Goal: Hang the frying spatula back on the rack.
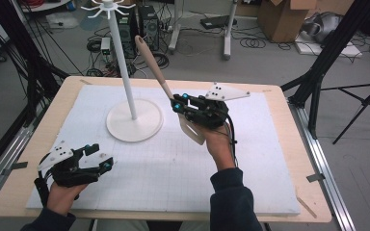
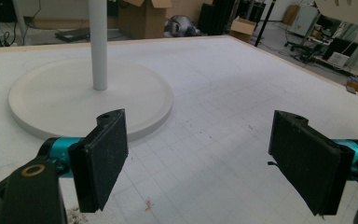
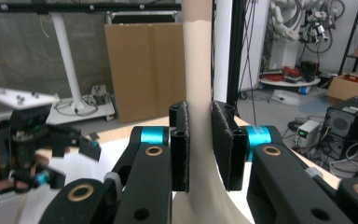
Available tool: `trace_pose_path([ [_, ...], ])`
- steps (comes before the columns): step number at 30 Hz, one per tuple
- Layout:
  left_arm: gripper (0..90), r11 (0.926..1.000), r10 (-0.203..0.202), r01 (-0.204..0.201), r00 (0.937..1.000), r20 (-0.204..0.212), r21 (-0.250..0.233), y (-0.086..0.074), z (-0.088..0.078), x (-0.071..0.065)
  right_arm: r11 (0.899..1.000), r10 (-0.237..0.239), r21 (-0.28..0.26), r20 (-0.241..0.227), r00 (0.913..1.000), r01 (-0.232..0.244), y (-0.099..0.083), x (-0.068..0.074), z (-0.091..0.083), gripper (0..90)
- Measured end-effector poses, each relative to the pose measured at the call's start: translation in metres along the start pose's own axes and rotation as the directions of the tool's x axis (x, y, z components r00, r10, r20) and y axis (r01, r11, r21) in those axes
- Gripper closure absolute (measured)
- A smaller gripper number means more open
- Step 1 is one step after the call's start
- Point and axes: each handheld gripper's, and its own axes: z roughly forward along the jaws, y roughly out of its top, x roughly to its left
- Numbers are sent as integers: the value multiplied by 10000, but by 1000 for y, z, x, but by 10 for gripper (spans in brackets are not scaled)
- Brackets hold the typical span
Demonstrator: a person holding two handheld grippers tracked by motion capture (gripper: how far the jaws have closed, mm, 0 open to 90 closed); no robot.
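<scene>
My right gripper (image 1: 178,104) is shut on a light wooden spatula (image 1: 152,66) and holds it above the middle of the table. The handle slants up and to the left towards the white hook stand (image 1: 124,67), and the blade (image 1: 193,131) hangs below the hand. In the right gripper view both pads clamp the spatula's neck (image 3: 196,56) between the jaws of the right gripper (image 3: 199,144). My left gripper (image 1: 101,157) rests low at the table's front left, open. In its own view the left gripper (image 2: 205,158) has nothing between the pads, and the stand's round base (image 2: 74,100) lies just ahead.
A white gridded mat (image 1: 173,163) covers the wooden table (image 1: 313,202). The stand's hooks (image 1: 108,7) spread out at its top, beyond the spatula's tip. Black frame legs (image 1: 318,72) rise at the right edge. Computer towers (image 1: 147,21) and cables lie on the floor behind.
</scene>
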Motion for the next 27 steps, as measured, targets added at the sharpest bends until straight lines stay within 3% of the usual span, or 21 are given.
trace_pose_path([
  [12,200,9999,-109,109,9999,-114,-48,-3,-6,6,9996,27,-285,108,9999,-24,28,-10,24,774],
  [21,200,9999,-107,107,9998,-169,-12,-2,-10,10,9993,168,-345,162,9997,-162,35,-15,35,774],
  [27,200,9999,-153,152,9997,-173,-47,-3,-12,11,9998,165,-90,170,9997,-164,36,-16,43,773],
])
